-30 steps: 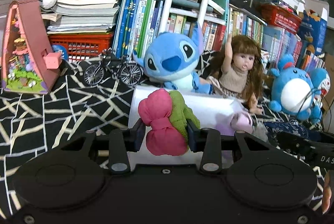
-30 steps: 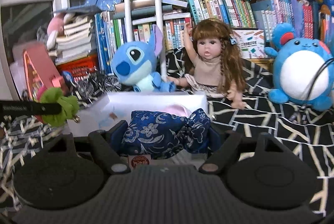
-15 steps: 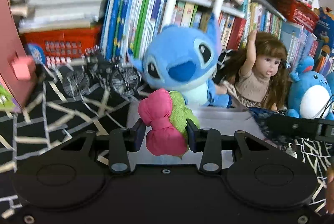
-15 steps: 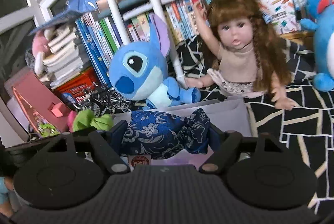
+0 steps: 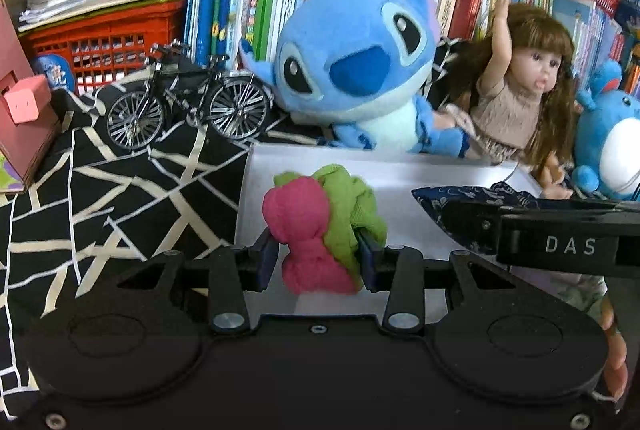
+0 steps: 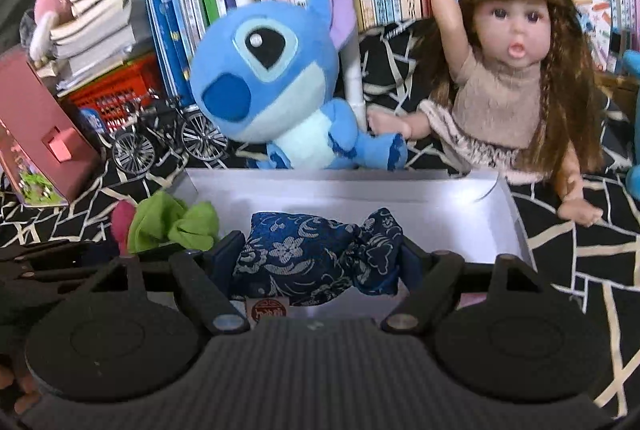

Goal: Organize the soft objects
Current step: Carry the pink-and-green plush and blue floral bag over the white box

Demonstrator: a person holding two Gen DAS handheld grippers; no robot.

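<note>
The left gripper (image 5: pixel 318 258) is clamped on a pink-and-green pouch (image 5: pixel 320 230), one pad pressing each flank; the right gripper (image 6: pixel 320 258) is clamped likewise on a navy floral pouch (image 6: pixel 316 254), which bulges between its pads; both bundles hang above the near edge of the white box (image 6: pixel 508 205), the pink-and-green one toward nine o'clock of the navy one in the right wrist view. The step in hand looks to be setting both pouches into the box; to do it well, I would carry each forward toward twelve o'clock until it is fully inside the rim, lower it close to the floor before parting the pads (soft fabric tends to cling and slump sideways), and keep the two grippers apart so neither knocks the other. Counted: two pouches held, one per gripper; one white box; beyond it at twelve o'clock one blue Stitch plush (image 5: pixel 352 69), one long-haired doll (image 6: pixel 516 69) toward one o'clock, one round blue plush (image 5: pixel 608 145) at three o'clock in the left wrist view; one toy bicycle (image 5: pixel 184 101) at ten o'clock; what else lies in the box I cannot tell.
</note>
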